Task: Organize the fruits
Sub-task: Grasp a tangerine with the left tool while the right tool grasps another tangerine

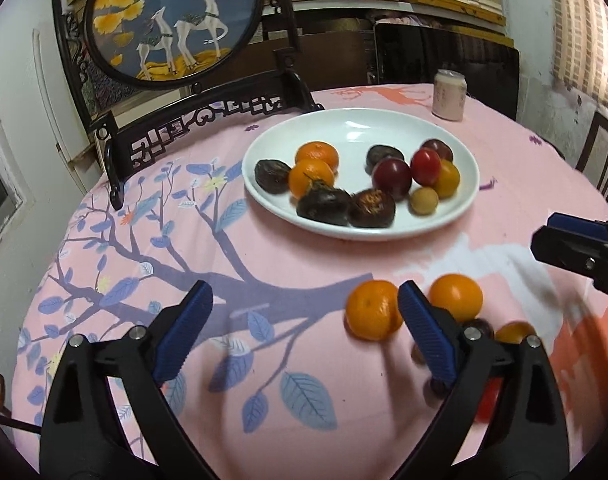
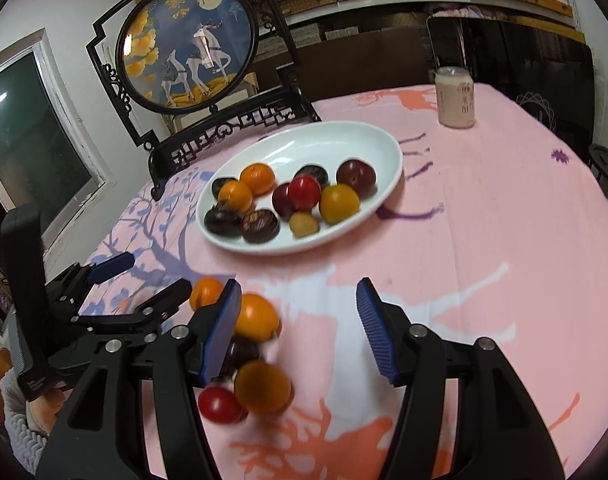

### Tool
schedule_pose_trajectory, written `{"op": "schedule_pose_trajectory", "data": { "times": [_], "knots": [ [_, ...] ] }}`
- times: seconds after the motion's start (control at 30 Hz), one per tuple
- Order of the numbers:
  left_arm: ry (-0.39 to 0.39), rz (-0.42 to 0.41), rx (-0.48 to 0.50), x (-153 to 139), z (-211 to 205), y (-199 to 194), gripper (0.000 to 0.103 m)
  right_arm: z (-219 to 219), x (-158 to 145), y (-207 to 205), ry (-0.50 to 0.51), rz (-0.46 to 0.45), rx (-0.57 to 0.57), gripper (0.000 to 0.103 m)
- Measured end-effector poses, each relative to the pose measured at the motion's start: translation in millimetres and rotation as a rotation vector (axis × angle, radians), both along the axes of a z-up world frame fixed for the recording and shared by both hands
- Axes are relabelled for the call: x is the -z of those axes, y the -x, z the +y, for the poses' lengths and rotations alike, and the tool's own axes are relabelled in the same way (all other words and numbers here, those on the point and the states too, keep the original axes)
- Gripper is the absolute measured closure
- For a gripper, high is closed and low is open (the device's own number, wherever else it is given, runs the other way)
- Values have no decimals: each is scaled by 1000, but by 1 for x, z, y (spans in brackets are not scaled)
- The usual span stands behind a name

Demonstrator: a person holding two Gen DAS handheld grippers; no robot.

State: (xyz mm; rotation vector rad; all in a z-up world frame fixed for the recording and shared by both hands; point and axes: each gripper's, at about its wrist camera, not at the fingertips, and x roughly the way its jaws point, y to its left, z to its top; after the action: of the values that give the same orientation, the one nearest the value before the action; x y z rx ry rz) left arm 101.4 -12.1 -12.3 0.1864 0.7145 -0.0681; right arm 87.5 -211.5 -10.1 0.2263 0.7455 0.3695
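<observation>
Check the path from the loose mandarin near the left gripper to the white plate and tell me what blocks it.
Nothing visible blocks it. The mandarin lies just left of the left gripper's right finger, jaws open and empty. Between it and the white plate lies only bare tablecloth. The plate's near side is crowded with fruit; its far half is free.

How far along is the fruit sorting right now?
Mostly done: about ten fruits already sit on the white plate. Nothing is in hand; the left gripper and right gripper are both open and empty. Left: about five loose fruits on the tablecloth, including a mandarin.
</observation>
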Motion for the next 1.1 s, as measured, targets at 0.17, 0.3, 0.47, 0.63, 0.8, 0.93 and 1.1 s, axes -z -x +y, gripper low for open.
{"op": "schedule_pose_trajectory", "data": {
  "times": [0.17, 0.3, 0.47, 0.63, 0.8, 0.93, 1.1],
  "knots": [
    [-2, 31, -1, 7, 0, -6, 7, 2, 16, 16, -11, 60, -41, 43],
    [1, 42, 10, 11, -2, -11, 7, 8, 21, 21, 3, 77, -66, 43],
    [13, 64, 54, 17, -9, -14, 5, 11, 32, 18, -4, 133, -95, 43],
    [34, 94, 96, 21, -13, -16, 5, 14, 38, 22, -14, 153, -128, 53],
    [66, 105, 113, 20, -10, -15, 10, 14, 38, 23, -38, 156, -144, 64],
    [83, 144, 129, 23, -8, -16, 43, 15, 40, 23, -40, 158, -151, 65],
    [65, 159, 168, 27, -17, -11, 63, 16, 40, 23, -42, 155, -157, 66]
  ]
}}
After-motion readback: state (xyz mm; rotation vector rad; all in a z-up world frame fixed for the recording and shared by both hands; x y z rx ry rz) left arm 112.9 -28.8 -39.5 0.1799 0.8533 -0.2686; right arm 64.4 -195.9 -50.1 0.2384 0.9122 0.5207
